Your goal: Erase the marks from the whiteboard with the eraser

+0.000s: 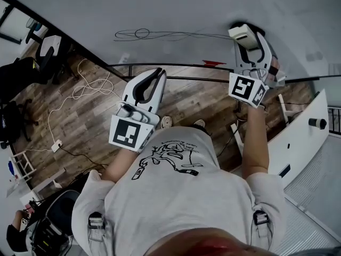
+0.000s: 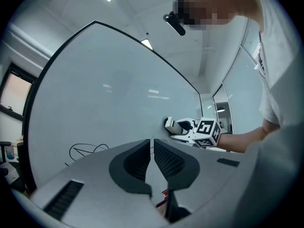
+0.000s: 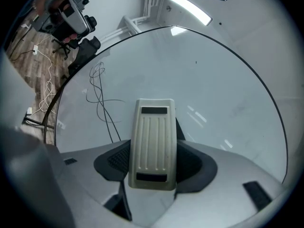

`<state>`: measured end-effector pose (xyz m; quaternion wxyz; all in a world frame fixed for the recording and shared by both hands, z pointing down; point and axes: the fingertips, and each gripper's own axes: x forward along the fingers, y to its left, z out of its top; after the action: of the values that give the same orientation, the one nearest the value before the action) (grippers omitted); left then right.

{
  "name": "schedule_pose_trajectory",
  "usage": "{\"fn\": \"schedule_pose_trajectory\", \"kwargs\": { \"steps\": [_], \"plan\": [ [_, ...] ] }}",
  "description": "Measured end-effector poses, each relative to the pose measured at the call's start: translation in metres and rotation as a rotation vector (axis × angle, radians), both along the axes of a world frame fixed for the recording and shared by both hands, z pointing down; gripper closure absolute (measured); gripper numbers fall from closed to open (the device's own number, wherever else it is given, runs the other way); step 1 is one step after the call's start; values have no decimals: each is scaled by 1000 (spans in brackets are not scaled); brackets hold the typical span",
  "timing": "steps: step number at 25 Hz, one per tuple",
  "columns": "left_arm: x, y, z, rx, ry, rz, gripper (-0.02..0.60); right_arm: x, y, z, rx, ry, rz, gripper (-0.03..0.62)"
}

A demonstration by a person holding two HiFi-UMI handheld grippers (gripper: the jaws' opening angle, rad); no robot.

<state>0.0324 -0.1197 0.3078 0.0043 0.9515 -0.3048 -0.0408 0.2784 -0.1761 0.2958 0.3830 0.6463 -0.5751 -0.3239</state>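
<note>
Head view has the right gripper (image 1: 246, 36) clamped on the eraser (image 1: 241, 33) and holding it up at the whiteboard (image 1: 176, 7), just off the right end of the marks (image 1: 160, 34), a thin black loopy scribble. Right gripper view backs that up: both pads squeeze the sides of the beige ribbed eraser, its far end points at the board, and the scribble sits up and to the left of it. Honestly can't tell if the eraser actually touches the surface. The left gripper (image 1: 151, 81) sits lower in the head view, near the board's bottom edge above the wood floor (image 1: 80, 121). Its own view shows the jaws closed together with nothing in them. White cables (image 1: 80, 89) lie on the floor.
</note>
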Motion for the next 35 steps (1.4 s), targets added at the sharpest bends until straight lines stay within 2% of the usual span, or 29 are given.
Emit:
{"fn": "schedule_pose_trajectory", "kwargs": {
  "steps": [7,35],
  "plan": [
    [4,-1,3,-4,-6,2,543,1,-2,7,15,29,13,327],
    [-1,3,15,-38,-36,-10,543,-25,-8,66,-96,58,3,327]
  ]
}}
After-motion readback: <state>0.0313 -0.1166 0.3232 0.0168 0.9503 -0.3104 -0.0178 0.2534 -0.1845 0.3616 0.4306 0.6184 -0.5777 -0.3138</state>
